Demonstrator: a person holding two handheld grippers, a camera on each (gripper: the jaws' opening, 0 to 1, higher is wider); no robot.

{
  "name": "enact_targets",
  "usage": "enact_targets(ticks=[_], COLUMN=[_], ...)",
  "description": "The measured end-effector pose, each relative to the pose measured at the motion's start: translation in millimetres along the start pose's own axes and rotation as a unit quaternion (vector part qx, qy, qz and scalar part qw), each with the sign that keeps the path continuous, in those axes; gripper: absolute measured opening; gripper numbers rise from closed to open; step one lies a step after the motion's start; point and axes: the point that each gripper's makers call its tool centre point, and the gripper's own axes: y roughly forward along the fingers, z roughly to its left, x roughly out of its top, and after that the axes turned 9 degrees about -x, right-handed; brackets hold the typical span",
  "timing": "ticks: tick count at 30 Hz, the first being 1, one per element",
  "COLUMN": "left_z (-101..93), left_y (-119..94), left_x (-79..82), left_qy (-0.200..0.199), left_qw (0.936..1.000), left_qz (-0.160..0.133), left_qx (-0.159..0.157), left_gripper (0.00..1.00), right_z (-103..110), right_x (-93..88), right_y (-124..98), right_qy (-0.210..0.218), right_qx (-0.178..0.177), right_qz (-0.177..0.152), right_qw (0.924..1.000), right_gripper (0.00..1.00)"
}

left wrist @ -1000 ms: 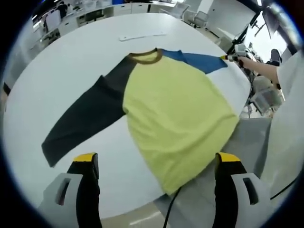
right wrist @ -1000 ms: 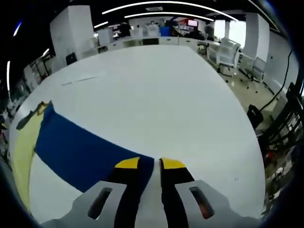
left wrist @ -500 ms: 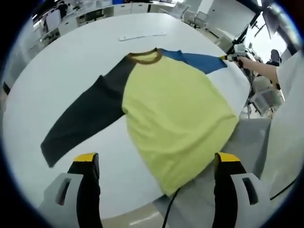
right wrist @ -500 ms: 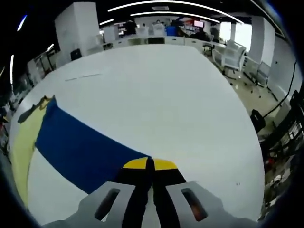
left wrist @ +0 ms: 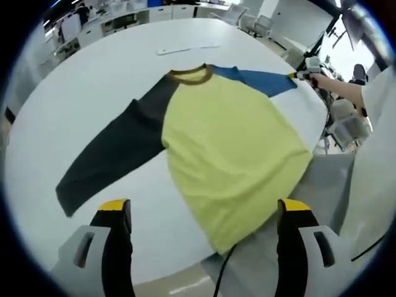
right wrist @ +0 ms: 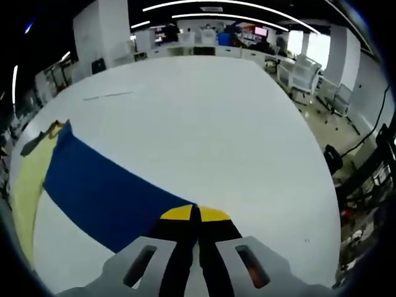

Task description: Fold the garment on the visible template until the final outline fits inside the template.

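white table (left wrist: 80, 80): right gripper (right wrist: 195, 213) pinches blue sleeve (right wrist: 105, 195); left gripper (left wrist: 201, 210) gapes above shirt (left wrist: 229, 154).

left gripper view: above hem, faces collar | right gripper view: close, along blue sleeve (right wrist: 105, 192) | shared: probably sleeve, table (right wrist: 204, 124)

- Both views were evenly bright; light came from overhead ceiling strips (right wrist: 210, 7), seen as curved white arcs in the right gripper view.
- White worktop (left wrist: 93, 80) read near-overexposed in both views, with little surface texture left.
- Window (right wrist: 312, 46) at the far right blew out to white.
- Shadows were soft and faint; just a thin dark edge under the garment (left wrist: 229, 161) hem.
- Strong fisheye bend: worktop edge and room lines curved hard toward the edges.
- Centre stayed reasonably sharp; background furniture and the near claw tips (right wrist: 195, 213) looked soft, slightly smeared.
- No obvious motion blur.
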Motion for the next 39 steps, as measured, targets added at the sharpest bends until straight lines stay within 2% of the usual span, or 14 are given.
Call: enact_targets(ticks=[5, 11, 15, 19, 39], left_z=[-2.0, -6.0, -6.8, -8.7, -19.8], left_y=[-2.0, -7.4, -12.4, -15.8, -39.7], left_x=[1.1, 4.0, 3.3, 3.0, 5.0], left_qy=[0.000, 0.001, 0.002, 0.004, 0.020], left_qw=[1.0000, 0.9999, 0.9998, 0.9996, 0.9974], left_qz=[-0.002, -0.015, -0.022, -0.027, -0.069], left_qx=[-0.001, -0.003, 0.000, 0.002, 0.006], left_gripper=[0.95, 0.94, 0.94, 0.94, 0.92], right_z=[-0.2, -10.4, -19.3, -24.0, -18.0], right_x=[4.2, 20.9, 22.2, 28.1, 55.3], right_y=[-2.4, -8.1, -13.5, -20.5, -69.6], right_qy=[-0.011, 0.030, 0.014, 0.016, 0.012], right_qx=[-0.003, -0.004, -0.016, -0.021, -0.018], right_qz=[0.004, -0.008, 0.007, 0.004, -0.003], right_qw=[0.9999, 0.9995, 0.9997, 0.9996, 0.9998], right_gripper=[0.02, 0.02, 0.02, 0.02, 0.02])
